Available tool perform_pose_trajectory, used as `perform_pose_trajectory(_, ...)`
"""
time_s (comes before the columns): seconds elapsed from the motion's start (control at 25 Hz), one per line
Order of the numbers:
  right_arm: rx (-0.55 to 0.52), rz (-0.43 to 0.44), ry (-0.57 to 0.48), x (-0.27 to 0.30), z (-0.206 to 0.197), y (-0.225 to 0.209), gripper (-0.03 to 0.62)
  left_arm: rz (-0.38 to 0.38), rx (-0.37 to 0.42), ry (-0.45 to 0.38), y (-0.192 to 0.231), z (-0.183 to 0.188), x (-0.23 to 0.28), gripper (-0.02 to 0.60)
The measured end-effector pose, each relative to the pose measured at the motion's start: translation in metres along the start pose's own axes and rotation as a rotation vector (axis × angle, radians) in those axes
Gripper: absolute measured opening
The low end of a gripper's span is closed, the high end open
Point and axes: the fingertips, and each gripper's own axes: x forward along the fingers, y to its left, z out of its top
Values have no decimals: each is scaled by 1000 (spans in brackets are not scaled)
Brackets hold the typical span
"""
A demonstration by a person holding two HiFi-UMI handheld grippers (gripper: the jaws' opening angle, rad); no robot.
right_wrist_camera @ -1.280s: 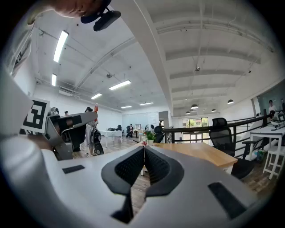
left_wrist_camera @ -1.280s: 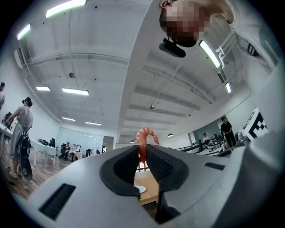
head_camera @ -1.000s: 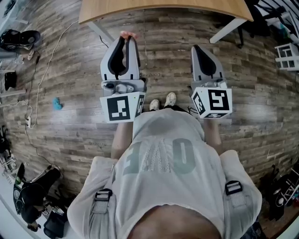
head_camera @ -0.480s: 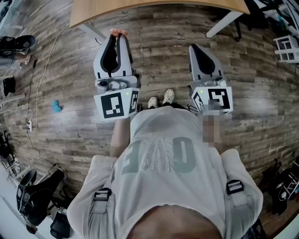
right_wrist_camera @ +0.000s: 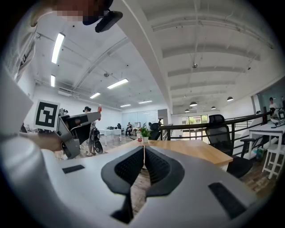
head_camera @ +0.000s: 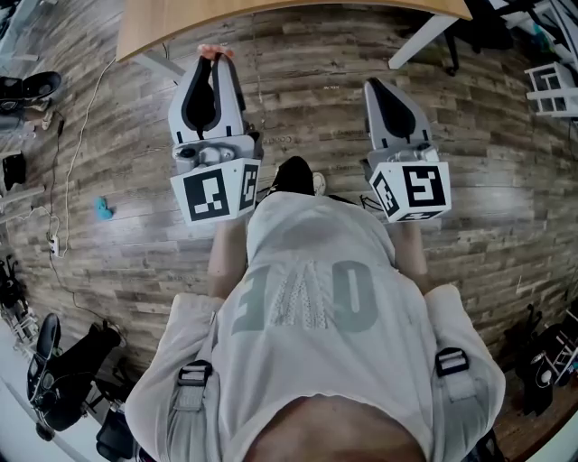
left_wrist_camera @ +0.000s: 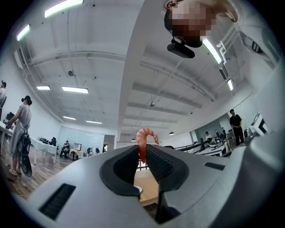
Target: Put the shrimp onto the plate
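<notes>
The left hand-held gripper is pinching a curled pink shrimp between its tips. The shrimp sticks out past them, right by the near edge of the wooden table. The right hand-held gripper is pressed together with nothing in it, a bit farther back from the table.

Office — wooden desk, swivel chair

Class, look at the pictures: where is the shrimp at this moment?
The shrimp is clamped in the left gripper, its curl poking past the tips; in the head view that is upper left, by the table's near edge.
</notes>
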Motion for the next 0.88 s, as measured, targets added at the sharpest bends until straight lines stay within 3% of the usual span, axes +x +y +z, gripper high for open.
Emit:
perform_pose_trajectory(0.52,25,32,2,20,-10,-27,21,28,48,-7,-3,-6,30,55)
perform_pose_trajectory(0.88,0,19,-6,73,-8,-61,21,19,38,-33,10,-28,92,55)
